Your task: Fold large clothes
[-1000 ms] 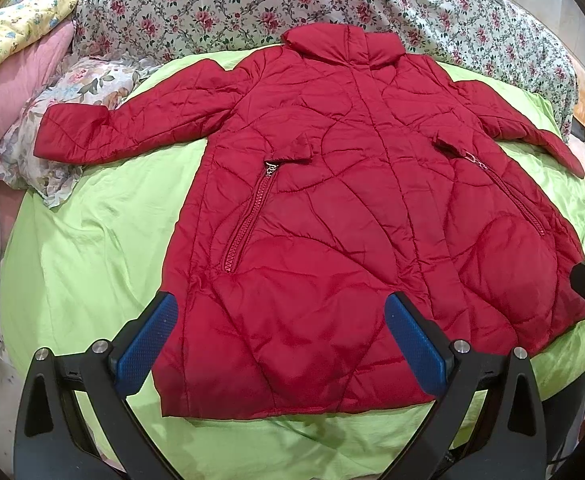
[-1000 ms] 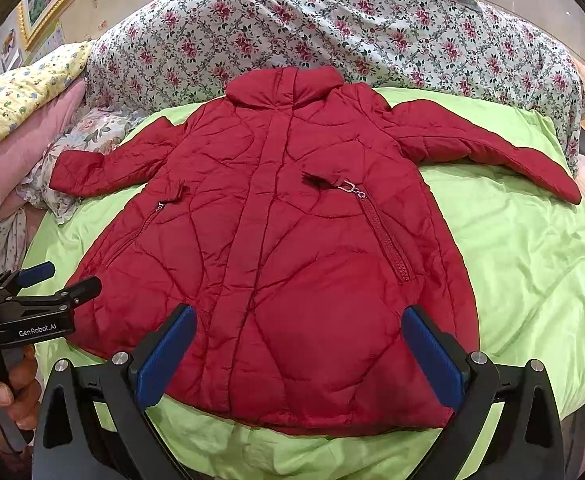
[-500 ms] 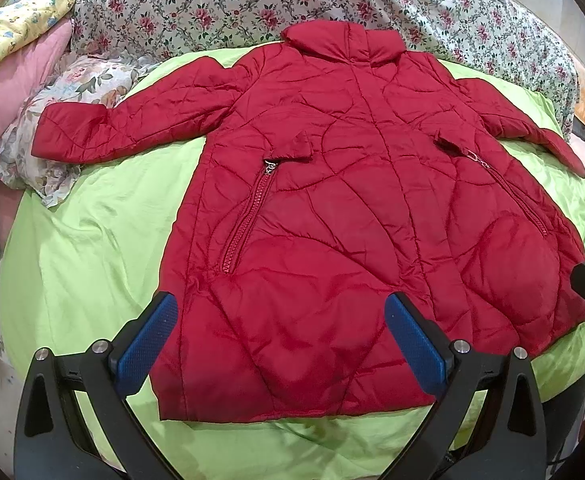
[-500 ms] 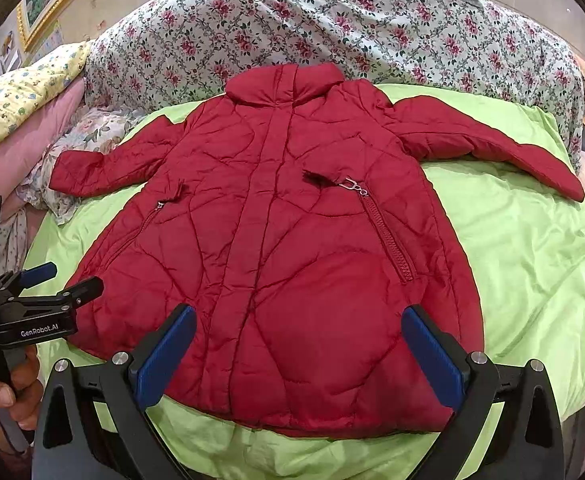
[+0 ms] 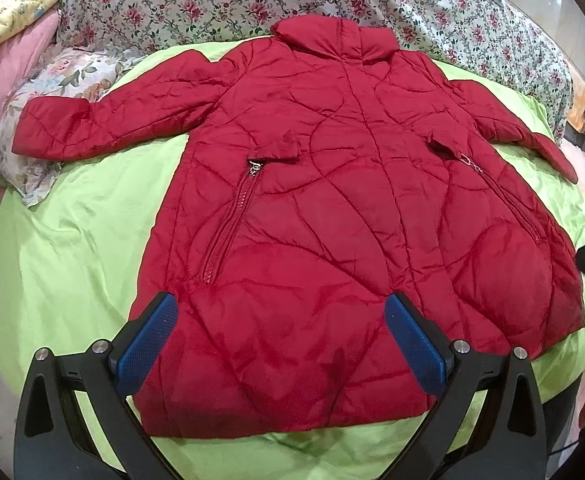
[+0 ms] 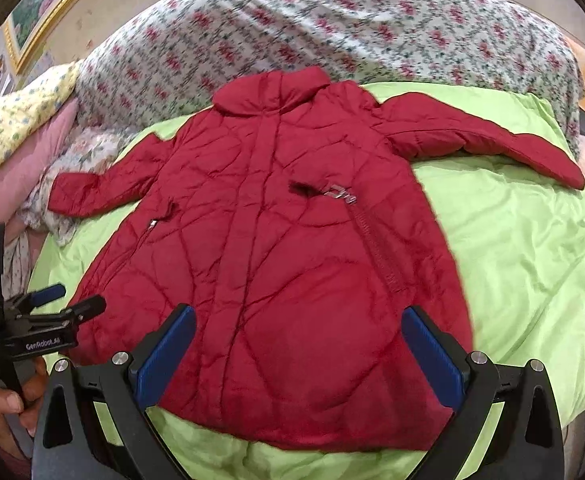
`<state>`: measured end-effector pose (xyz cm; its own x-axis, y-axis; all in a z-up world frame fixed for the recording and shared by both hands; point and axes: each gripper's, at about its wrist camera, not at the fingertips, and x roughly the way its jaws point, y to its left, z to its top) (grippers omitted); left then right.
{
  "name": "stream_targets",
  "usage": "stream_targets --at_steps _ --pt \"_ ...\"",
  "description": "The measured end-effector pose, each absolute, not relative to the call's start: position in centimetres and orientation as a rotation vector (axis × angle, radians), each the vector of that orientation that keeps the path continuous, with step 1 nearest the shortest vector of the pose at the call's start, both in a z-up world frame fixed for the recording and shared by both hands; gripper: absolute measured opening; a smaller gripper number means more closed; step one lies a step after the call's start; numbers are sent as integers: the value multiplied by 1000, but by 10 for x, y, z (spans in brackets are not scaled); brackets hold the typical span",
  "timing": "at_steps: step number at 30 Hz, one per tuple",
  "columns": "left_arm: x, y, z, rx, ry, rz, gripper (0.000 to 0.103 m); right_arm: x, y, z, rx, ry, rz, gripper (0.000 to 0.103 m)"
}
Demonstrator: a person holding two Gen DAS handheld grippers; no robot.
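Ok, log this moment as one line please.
stage: pre-fold | red jacket: flat, sleeves spread, on green sheet | left gripper: open, empty | right gripper: open, empty

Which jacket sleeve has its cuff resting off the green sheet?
The image-left sleeve of the red jacket: its cuff overlaps the crumpled floral cloth. The other sleeve lies on the green sheet.

A lime-green sheet (image 5: 72, 240) spreads ahead of both grippers; beyond it lies a rose-print quilt (image 5: 212, 4); far left sit a pink pillow (image 5: 8, 64) and a yellow floral cushion (image 6: 16, 120); a gilt frame (image 6: 40, 20), perhaps a painting, hangs upper left.
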<state>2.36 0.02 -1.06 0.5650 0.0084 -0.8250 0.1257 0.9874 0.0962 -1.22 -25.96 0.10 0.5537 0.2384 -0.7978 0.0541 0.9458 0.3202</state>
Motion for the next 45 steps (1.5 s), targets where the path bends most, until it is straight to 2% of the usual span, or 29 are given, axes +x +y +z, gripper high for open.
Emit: stream_targets --at_steps 9,16,22,24,32,36,38,42,45 --pt "52 6 -12 132 1012 -69 103 8 -324 -12 454 956 20 103" --pt "71 5 -16 123 1008 -59 103 22 -401 -36 614 907 -99 101" --pt "83 0 -28 125 1078 -60 103 39 -471 -56 702 850 -227 100" --pt "87 -3 -33 119 1103 -67 103 46 -492 -64 734 828 -255 96" --pt "99 -10 -49 109 1149 -72 103 73 -577 -109 860 760 -405 69" --pt "106 -12 -58 113 1165 -65 103 80 -613 -139 984 714 -427 64" --pt "109 -14 -64 117 1179 -64 103 82 -626 -148 1024 681 -445 54" --pt "110 -19 -72 129 1198 -67 103 93 -645 -160 1052 646 -470 42" --pt "110 -22 -74 126 1204 -78 103 103 -649 -161 1028 653 -479 27"
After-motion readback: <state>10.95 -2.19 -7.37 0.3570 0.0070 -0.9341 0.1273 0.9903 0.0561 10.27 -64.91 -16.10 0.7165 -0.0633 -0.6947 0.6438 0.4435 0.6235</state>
